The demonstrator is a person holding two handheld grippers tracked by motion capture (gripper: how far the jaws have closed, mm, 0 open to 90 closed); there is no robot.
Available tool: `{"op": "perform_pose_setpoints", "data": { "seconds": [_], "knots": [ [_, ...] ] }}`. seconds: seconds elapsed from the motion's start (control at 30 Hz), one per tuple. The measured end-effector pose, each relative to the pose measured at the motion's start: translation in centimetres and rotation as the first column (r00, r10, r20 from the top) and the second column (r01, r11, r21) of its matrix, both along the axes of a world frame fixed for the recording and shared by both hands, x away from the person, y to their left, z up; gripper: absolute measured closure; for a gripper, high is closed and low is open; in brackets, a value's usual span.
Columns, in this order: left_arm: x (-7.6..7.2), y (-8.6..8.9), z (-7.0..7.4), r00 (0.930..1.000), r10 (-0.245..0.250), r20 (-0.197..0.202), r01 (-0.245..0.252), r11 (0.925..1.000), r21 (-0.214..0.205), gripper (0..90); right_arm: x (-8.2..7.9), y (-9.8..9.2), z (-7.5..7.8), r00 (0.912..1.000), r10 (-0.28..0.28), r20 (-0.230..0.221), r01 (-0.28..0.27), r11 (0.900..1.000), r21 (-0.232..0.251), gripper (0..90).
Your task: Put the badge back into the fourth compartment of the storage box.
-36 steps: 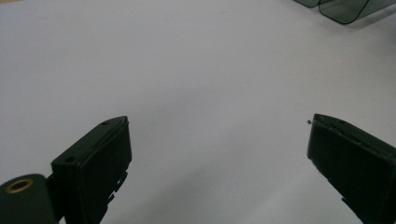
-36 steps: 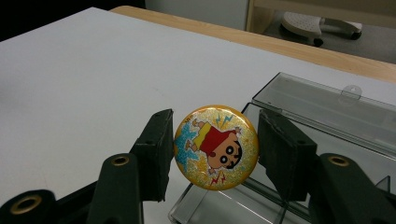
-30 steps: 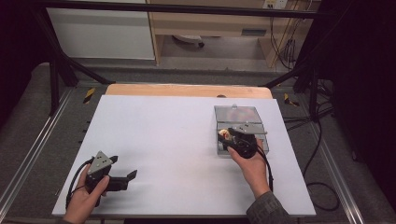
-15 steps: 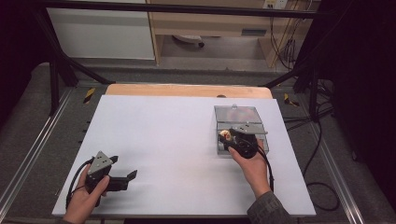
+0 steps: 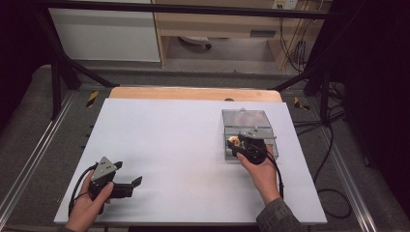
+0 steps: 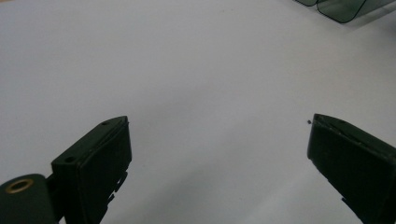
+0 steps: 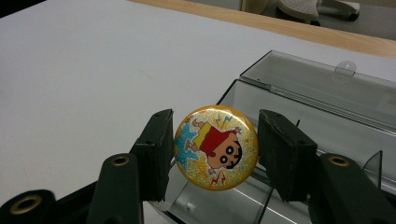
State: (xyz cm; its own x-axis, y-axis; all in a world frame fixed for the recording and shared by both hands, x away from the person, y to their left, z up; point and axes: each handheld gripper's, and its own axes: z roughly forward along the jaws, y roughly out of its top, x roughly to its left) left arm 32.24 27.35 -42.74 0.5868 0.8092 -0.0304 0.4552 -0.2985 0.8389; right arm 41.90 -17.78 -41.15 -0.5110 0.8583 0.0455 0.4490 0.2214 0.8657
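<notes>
My right gripper (image 7: 215, 122) is shut on a round yellow glitter badge (image 7: 215, 154) with a cartoon figure on it, one pad pressing on each side of its rim. The badge hangs over the near left corner of an open clear plastic case (image 7: 322, 121), whose lid (image 7: 317, 77) lies flat behind it. In the high view the right gripper (image 5: 238, 143) and the badge (image 5: 234, 140) are at the case's (image 5: 246, 120) left front corner. At the front left of the table, my left gripper (image 5: 129, 173) rests open with nothing between its jaws (image 6: 219, 126).
The white table top (image 5: 174, 140) spreads between the two hands, with a wooden strip (image 5: 193, 94) along its far edge. Black frame rails and cables run round the table. A corner of the clear case (image 6: 345, 8) shows at the top right of the left gripper view.
</notes>
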Motion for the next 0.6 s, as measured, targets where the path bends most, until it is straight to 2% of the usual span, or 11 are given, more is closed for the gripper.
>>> {"op": "perform_pose_setpoints", "data": {
  "seconds": [0.6],
  "knots": [
    [0.00,-0.05,-0.04,1.0000,-0.007,-0.005,0.007,1.0000,0.007,6.3,0.13,-0.05,-0.42,0.9995,0.000,-0.031,-0.001,0.9999,-0.010,47.0]
  ]
}}
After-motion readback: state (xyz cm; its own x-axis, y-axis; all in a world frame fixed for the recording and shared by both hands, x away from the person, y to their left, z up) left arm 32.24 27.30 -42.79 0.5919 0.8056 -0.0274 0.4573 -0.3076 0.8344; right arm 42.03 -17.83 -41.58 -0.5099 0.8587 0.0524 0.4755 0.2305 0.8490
